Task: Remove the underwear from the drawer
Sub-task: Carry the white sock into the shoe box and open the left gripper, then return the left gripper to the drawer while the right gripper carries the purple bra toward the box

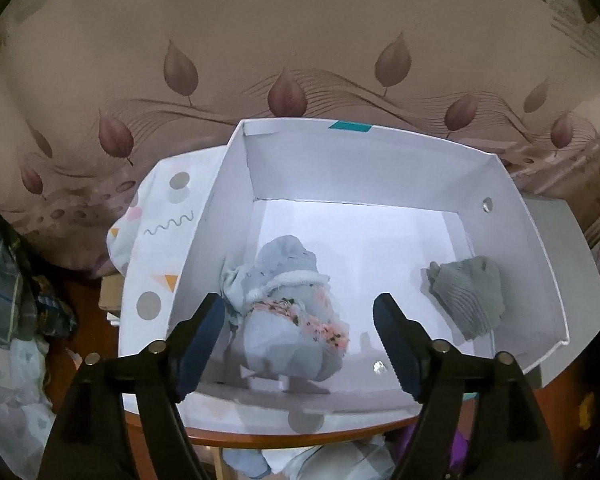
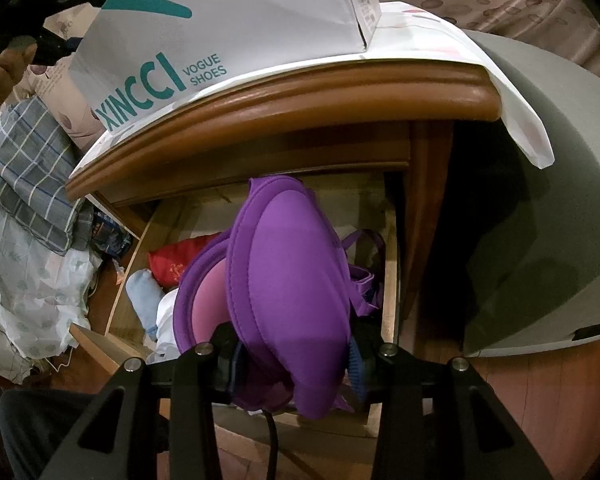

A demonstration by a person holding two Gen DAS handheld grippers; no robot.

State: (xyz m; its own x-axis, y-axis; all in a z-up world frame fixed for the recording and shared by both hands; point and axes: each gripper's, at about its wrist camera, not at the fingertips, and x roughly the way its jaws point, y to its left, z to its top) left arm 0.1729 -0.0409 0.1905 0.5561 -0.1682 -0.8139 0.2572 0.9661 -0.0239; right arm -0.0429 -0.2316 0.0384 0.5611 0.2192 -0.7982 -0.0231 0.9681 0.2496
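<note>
Two pieces already lie in the white box (image 1: 540, 264) on the desk (image 2: 284, 96): the blue underwear (image 1: 288, 320) between my left tool (image 1: 300, 332), apart, and a grey one (image 1: 468, 296). My right tool (image 2: 296, 356) clamps a purple bra (image 2: 288, 280) above the drawer (image 2: 132, 248), where more remains.

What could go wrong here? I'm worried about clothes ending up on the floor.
The purple bra is bulky in the right gripper and could slip back into the drawer. The left gripper stands open over the blue underwear; closing could lift it out of the white box.
</note>
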